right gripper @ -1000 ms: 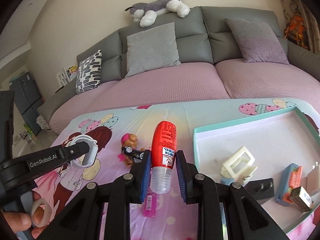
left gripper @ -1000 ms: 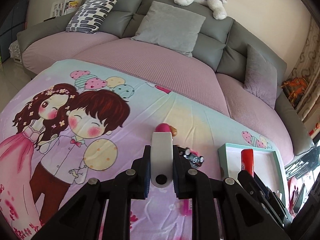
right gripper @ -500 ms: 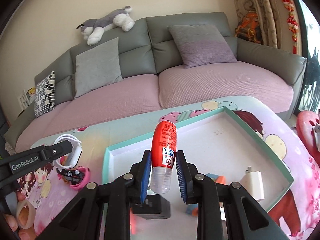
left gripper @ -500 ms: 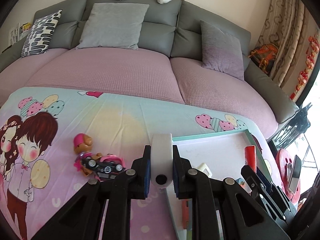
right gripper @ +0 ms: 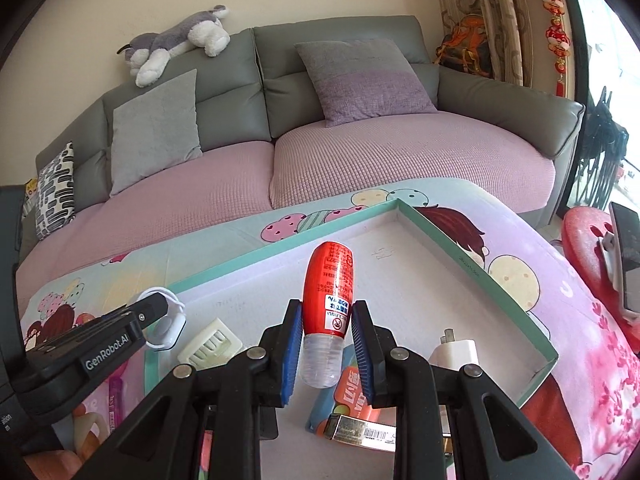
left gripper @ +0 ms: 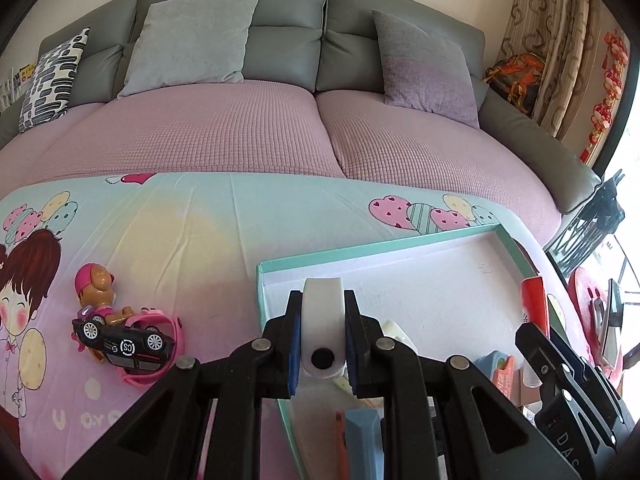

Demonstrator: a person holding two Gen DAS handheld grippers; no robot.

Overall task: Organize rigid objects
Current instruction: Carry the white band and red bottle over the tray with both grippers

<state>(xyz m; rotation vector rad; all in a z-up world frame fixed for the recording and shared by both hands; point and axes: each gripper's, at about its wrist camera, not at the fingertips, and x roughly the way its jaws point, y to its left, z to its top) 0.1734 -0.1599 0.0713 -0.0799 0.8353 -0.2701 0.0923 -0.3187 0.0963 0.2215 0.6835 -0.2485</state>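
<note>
My left gripper (left gripper: pixel 322 340) is shut on a white ring-shaped piece (left gripper: pixel 322 320) and hangs over the near left corner of the teal-rimmed tray (left gripper: pixel 360 249). In the right wrist view the same white ring (right gripper: pixel 166 322) shows at the tray's left edge. My right gripper (right gripper: pixel 326 340) is shut on a red bottle with a clear cap (right gripper: pixel 330 292), held above the middle of the tray (right gripper: pixel 472 268). A white slotted holder (right gripper: pixel 210 343), a white plug (right gripper: pixel 456 354), and an orange-and-blue pack (right gripper: pixel 348 396) lie in the tray.
On the cartoon cloth (left gripper: pixel 180 232) left of the tray lie a toy dog figure (left gripper: pixel 96 286), a black toy car (left gripper: pixel 124 342) and a pink band (left gripper: pixel 160 320). A pink-covered sofa (left gripper: pixel 240 128) with cushions stands behind. A red stool (right gripper: pixel 588 248) stands at right.
Both grippers have swung to the right, from above the cartoon cloth to above the tray, each keeping its object. The toys now lie to the left of the left gripper.
</note>
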